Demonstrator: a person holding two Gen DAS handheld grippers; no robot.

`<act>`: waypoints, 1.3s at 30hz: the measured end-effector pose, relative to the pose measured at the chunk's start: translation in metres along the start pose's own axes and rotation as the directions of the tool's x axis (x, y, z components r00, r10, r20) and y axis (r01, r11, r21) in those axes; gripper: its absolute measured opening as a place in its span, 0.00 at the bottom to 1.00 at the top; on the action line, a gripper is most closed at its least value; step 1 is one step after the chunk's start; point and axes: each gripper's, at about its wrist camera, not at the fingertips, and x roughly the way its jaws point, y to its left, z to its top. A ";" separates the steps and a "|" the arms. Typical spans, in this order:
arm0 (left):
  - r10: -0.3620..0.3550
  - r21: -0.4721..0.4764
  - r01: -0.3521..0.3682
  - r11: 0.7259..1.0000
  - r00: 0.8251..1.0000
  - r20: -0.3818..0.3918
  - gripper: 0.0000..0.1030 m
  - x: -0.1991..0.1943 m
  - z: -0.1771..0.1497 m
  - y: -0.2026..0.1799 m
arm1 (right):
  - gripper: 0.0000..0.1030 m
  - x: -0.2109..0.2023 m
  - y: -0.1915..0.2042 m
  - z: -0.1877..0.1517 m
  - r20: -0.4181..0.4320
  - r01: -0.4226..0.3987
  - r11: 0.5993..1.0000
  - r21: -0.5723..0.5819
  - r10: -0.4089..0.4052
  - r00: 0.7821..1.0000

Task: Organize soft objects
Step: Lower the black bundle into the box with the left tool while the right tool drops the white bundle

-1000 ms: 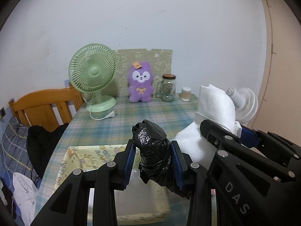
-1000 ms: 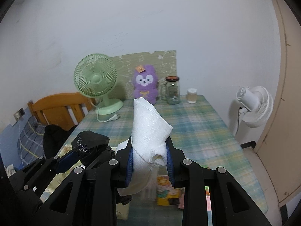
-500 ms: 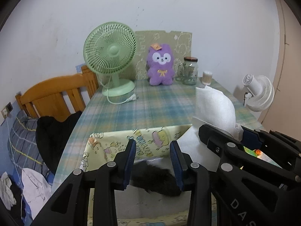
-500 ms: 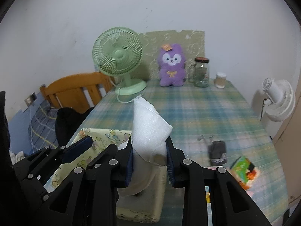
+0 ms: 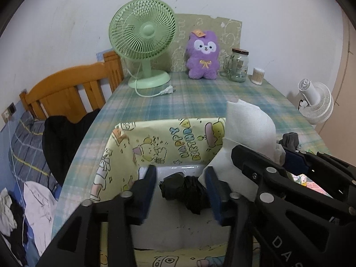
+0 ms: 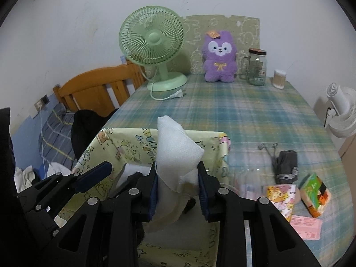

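Note:
My left gripper [image 5: 181,184] is open over a yellow cartoon-print storage box [image 5: 155,142]. A crumpled black plastic bag [image 5: 189,191] lies on the box floor between its fingers, not gripped. My right gripper [image 6: 178,184] is shut on a folded white paper towel [image 6: 175,151] and holds it upright over the box [image 6: 124,146], right beside the left gripper. The towel also shows in the left wrist view [image 5: 249,124].
On the plaid table [image 6: 244,111] stand a green fan [image 6: 153,44], a purple plush [image 6: 219,57], a glass jar [image 6: 255,66] and a swab pot [image 6: 279,79]. A grey pouch [image 6: 286,166] and small packets [image 6: 313,191] lie right of the box. A wooden headboard [image 5: 66,89] is on the left.
My left gripper opened and let the black bag drop into the box. Both grippers lowered and moved forward over the box. The right gripper kept hold of the towel.

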 end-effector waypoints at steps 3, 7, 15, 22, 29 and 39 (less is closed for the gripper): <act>0.000 -0.004 0.000 1.000 1.000 0.002 0.65 0.001 -0.001 0.002 | 0.45 0.005 0.002 0.000 -0.004 -0.013 1.000 -0.011 0.012 1.000; -0.011 0.001 0.011 1.000 1.000 0.014 0.78 -0.002 -0.002 0.002 | 0.76 0.008 0.001 0.001 -0.001 -0.006 1.000 -0.014 0.006 1.000; -0.024 0.002 0.024 1.000 0.999 0.027 0.90 -0.009 -0.002 -0.002 | 0.89 -0.001 0.001 0.002 0.021 0.047 0.998 -0.030 -0.046 0.999; -0.026 0.001 0.026 1.000 0.998 0.062 0.91 -0.024 0.001 -0.008 | 0.93 -0.019 0.000 0.005 0.062 0.071 0.997 -0.037 -0.068 0.996; -0.026 0.015 0.025 1.000 0.995 0.099 0.91 -0.041 0.007 -0.015 | 0.99 -0.039 -0.002 0.009 0.107 0.093 0.995 -0.020 -0.091 0.990; -0.018 0.029 0.014 0.999 0.990 0.140 0.91 -0.064 0.016 -0.028 | 1.00 -0.068 -0.008 0.014 0.172 0.107 0.994 0.012 -0.107 0.979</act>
